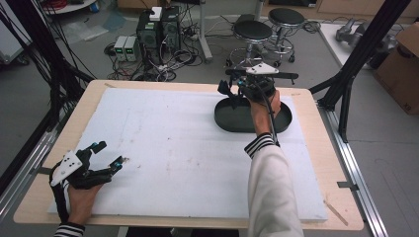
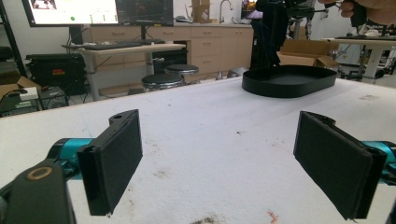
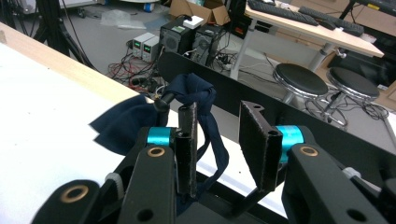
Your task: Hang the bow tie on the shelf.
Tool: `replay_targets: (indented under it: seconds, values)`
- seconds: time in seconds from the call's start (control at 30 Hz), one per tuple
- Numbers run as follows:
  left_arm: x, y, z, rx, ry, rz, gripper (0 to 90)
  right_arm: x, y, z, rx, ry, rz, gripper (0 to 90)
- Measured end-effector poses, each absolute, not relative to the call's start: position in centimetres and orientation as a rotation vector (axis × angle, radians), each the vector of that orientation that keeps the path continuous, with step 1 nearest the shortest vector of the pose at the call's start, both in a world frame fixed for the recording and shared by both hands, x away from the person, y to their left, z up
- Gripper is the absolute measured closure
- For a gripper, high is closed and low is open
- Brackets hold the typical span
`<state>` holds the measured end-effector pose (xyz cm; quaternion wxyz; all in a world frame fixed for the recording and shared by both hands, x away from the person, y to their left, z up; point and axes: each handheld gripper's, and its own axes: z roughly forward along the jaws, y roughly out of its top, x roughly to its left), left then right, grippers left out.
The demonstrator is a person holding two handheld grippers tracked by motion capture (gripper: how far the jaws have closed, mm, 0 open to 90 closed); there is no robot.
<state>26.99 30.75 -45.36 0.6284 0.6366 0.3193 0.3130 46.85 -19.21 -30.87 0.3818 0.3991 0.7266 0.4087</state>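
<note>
- A dark blue cloth (image 3: 123,123) hangs draped over the outer side of one jaw of the right gripper (image 3: 224,140), one loop falling between the jaws and a wider flap spread toward the white board; its long axis runs roughly down from the jaw tips toward the tray.
- The black oval tray (image 1: 227,121) lies on the far right part of the table, its long axis running left to right in the high view (the right hand covers its middle).
- The right gripper (image 1: 236,86) hovers over the tray's far rim with its jaws partly open; whether the cloth is pinched or merely hooked on the jaw cannot be told.
- The left gripper (image 1: 111,155) rests low at the near left of the board, well apart from the tray, jaws spread wide with nothing between them; its pads (image 2: 114,161) face each other across bare board.
- The white board (image 1: 163,143) is speckled with brownish marks and sits on a pale wooden table (image 1: 326,163).
- Beyond the table stand two round black stools (image 1: 253,30), computer towers (image 1: 158,29) and tangled cables on a grey floor.
</note>
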Motion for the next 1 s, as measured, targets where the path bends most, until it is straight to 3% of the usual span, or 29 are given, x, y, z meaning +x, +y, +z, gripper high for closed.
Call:
replay_targets:
  seconds: [0.47,1.0]
  values:
    - [27.0,30.8,-45.3,1.466,0.728,0.72,15.7,44.6,-19.3,-29.0,0.988,1.856,1.119,58.9]
    - [26.9,30.7,-45.4,1.467,0.727,0.725,15.5,38.7,-20.9,-25.8,0.861,1.825,1.391,47.8]
